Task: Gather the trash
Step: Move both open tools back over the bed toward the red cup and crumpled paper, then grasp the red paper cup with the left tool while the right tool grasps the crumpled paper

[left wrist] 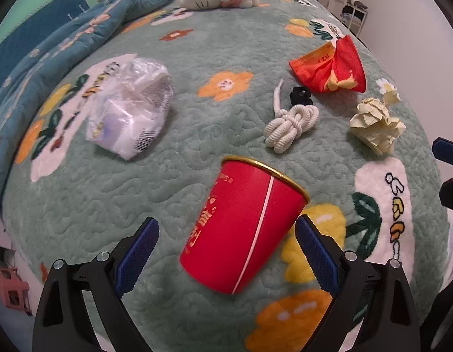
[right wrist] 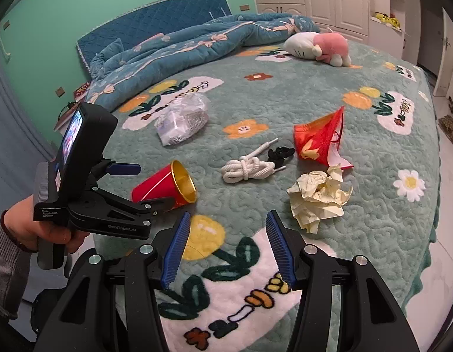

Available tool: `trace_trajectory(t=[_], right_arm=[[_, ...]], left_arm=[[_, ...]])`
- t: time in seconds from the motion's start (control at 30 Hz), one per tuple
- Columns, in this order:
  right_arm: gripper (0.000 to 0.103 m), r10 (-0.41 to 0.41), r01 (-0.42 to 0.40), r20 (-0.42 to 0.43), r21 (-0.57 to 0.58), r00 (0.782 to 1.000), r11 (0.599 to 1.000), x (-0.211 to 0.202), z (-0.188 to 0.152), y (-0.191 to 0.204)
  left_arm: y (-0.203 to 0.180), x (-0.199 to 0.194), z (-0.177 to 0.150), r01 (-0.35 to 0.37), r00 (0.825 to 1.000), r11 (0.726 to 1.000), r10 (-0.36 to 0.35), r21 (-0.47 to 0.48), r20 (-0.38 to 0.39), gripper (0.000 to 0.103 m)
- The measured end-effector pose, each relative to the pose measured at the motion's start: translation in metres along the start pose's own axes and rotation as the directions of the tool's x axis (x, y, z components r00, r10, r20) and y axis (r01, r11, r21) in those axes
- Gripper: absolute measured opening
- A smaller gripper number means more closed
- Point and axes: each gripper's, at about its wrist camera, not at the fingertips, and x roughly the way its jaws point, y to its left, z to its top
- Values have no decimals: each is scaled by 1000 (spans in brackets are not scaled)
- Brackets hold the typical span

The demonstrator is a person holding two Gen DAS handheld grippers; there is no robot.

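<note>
Left wrist view: left gripper, jaws wide, straddles the red cup.

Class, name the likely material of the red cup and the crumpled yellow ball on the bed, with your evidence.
Red cup: probably coated paper, given its smooth printed wall, side seam and shiny gold lining. Crumpled yellow ball: paper, matte, holding sharp creases.

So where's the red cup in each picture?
Left wrist: the cup lies on its side at bottom centre, between the left gripper fingers, not yet pinched.
Right wrist: the cup is left of centre, gold mouth facing right, by the left gripper.
Shared landmark: the white cord, just beyond the cup.
</note>
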Motion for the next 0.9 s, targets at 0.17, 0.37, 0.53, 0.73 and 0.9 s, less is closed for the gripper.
trace_trajectory(t=[0.17,0.37,0.53,0.73,0.9], right_arm=[[55,-9,10,-18,18,1000,1000,8,-2,-9],[55,-11,12,-24,26,1000,1000,12,-5,-18],[55,-15,16,-18,38,1000,999,9,-9,-29],[55,-58,58,7,62,998,996,3,-6,-58],[55,-69,69,-2,61,998,996,14,1,-79]], left_arm=[[1,15,-2,14,1000,1000,-14,-7,-20,83],[1,19,-3,13,1000,999,-14,-51,-28,62],[-10,12,0,9,1000,998,-10,-55,-11,59],[-36,-1,11,21,1000,999,-20,-43,23,59],[-55,1,18,33,999,999,-32,-17,26,59]])
